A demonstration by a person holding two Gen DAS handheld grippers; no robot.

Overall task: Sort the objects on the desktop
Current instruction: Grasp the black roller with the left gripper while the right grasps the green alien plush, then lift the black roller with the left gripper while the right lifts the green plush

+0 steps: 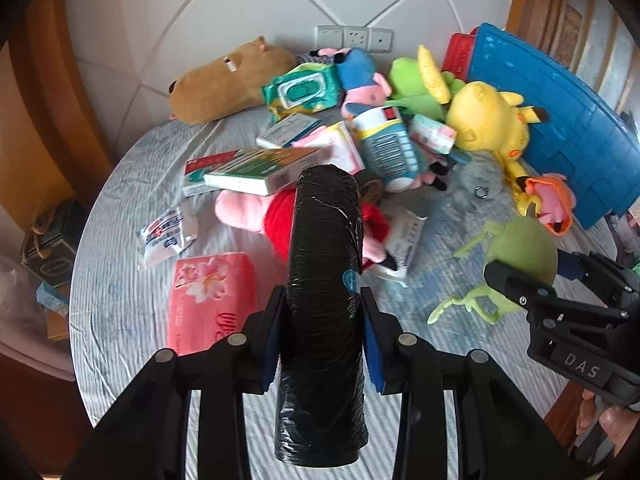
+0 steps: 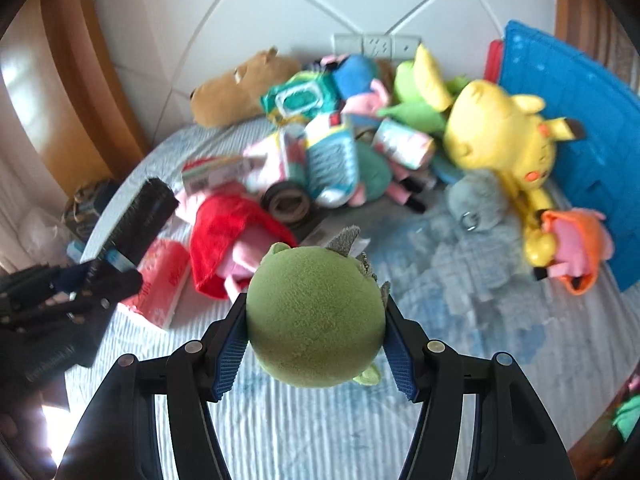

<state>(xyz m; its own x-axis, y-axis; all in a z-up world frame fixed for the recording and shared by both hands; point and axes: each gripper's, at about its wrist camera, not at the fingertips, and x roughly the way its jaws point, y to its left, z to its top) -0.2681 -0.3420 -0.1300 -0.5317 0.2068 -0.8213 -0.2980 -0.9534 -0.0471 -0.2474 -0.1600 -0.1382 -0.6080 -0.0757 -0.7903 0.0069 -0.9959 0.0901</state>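
While both hang above the round table with its pale blue striped cloth, the left gripper pinches a black plastic-wrapped roll; the right gripper squeezes a round green plush toy.

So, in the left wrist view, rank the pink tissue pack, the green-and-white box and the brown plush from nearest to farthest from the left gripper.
1. Pink tissue pack: just left of the left gripper, nearest.
2. Green-and-white box: mid-table, beyond the tissue pack.
3. Brown plush: far left, by the wall.

Bright daylight, fisheye warp, slight blur
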